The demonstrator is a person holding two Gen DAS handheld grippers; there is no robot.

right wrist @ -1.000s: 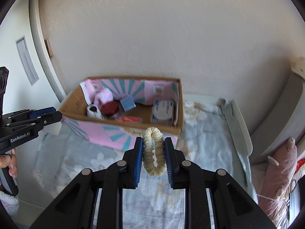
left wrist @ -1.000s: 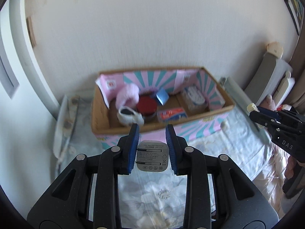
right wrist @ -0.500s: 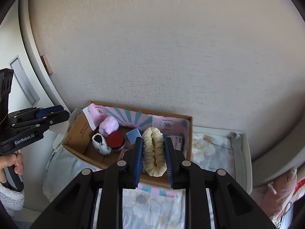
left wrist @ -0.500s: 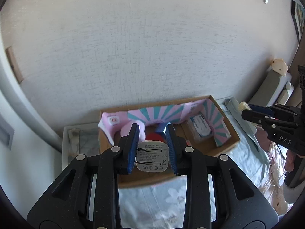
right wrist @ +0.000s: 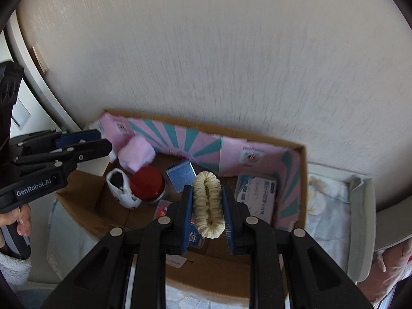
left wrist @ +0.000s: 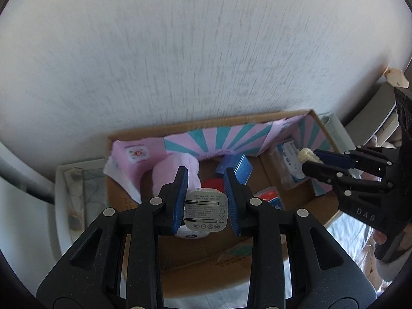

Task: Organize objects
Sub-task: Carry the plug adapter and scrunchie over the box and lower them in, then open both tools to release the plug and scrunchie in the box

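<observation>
Looking along the left gripper, a pale textured wall rises beyond the tips and flowered bedding lies off to their right; the blue pads clamp a flat white charger with printed lettering, held above an open cardboard box lined with pink and teal striped paper, where a fluffy pink puff, a red lid and a small blue box sit just ahead of the tips, while the right gripper hangs at the box's right end. Along the right gripper, the same wall and box show; its pads squeeze a cream ribbed scrunchie over the box, with a spotted white shoe, the red-lidded jar and a wrapped tissue pack ahead, and the left gripper far left
</observation>
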